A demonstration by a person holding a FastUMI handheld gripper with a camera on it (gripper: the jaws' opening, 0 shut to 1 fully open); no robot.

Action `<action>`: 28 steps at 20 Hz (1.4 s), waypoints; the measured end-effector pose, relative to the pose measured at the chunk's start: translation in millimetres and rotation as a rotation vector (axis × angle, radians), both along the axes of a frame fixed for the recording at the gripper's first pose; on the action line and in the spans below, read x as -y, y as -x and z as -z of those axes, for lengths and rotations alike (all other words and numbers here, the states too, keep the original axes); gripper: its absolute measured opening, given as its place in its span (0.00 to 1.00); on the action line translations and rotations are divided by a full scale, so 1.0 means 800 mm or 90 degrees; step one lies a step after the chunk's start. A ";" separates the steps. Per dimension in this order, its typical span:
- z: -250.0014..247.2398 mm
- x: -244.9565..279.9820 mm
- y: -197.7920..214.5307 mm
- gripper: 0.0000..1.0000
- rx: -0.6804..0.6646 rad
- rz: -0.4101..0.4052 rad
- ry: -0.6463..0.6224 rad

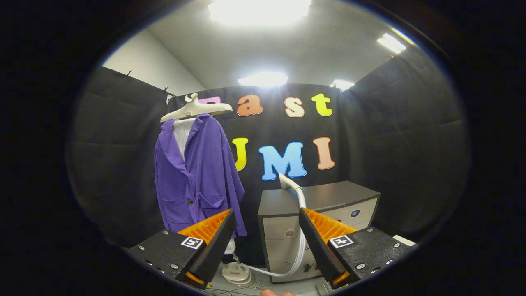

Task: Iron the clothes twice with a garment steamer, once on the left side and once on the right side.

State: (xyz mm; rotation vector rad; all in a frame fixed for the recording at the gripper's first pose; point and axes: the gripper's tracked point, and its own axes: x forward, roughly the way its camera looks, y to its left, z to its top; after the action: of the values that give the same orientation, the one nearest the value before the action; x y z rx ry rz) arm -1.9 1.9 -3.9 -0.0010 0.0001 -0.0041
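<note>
Claw [267, 220] spread, gripping nothing; purple jacket [197, 176] on hanger [196, 109]; steamer head [287, 181] atop cabinet [320, 197].

Looks like a makeshift recording booth set up inside an office or lab room: black cloth walls [123, 164] clipped up on all sides, plain white ceiling [320, 53] with bright panel lights [263, 79]. A purple jacket [197, 176] on a hanger [196, 109] and a grey cabinet [320, 213] stand in as home props.
</note>
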 end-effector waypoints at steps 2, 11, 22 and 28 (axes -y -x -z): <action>-0.004 0.006 -0.002 0.95 0.007 0.007 0.009; -0.028 0.073 -0.050 0.95 0.014 0.071 0.040; -0.040 0.167 -0.226 0.95 -0.007 0.090 0.024; -0.048 0.210 -0.324 0.95 -0.026 0.073 -0.010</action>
State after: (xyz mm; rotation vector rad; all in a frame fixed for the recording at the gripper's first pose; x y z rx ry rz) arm 257.0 -165.8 34.7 0.0141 0.0408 -0.1187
